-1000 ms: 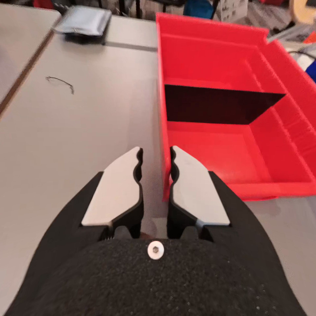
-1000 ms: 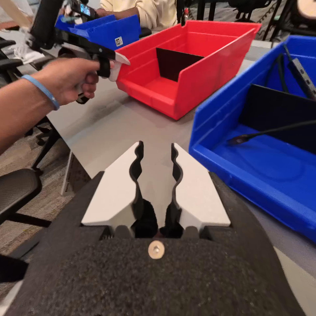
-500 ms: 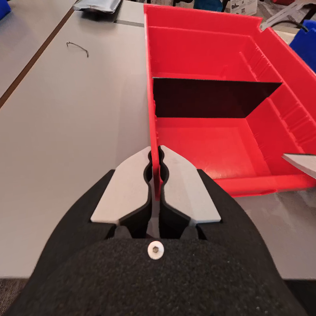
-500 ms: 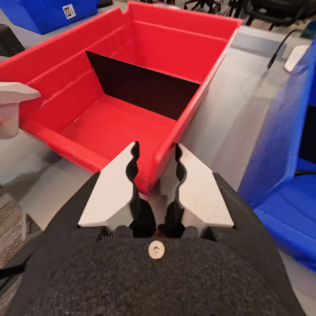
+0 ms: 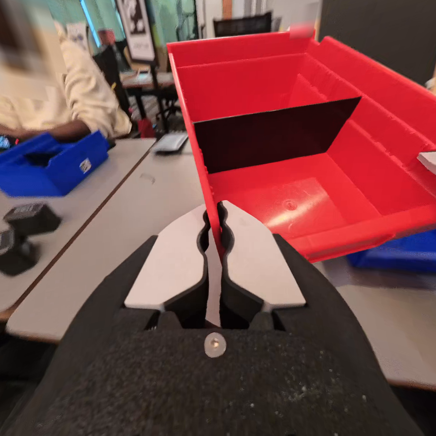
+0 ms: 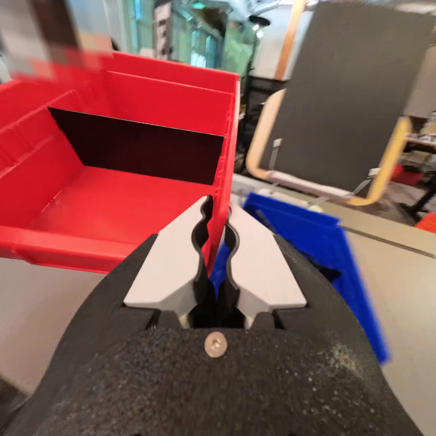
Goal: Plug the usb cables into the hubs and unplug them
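A red plastic bin with a black divider across its middle is lifted off the grey table and tilted. My left gripper is shut on the bin's left side wall. My right gripper is shut on the bin's right side wall, and one of its fingertips shows at the right edge of the left wrist view. The bin looks empty in both compartments.
A blue bin sits on the table below and right of the red one. Another blue bin and black devices lie on the left table, where a person in a cream top sits. A wooden chair frame stands beyond. The tips of one gripper are about 20 cm away from the tips of the other.
Both grippers closed on the red bin's side walls and raised it off the table, so the room behind now shows. The right gripper came over from the blue bin.
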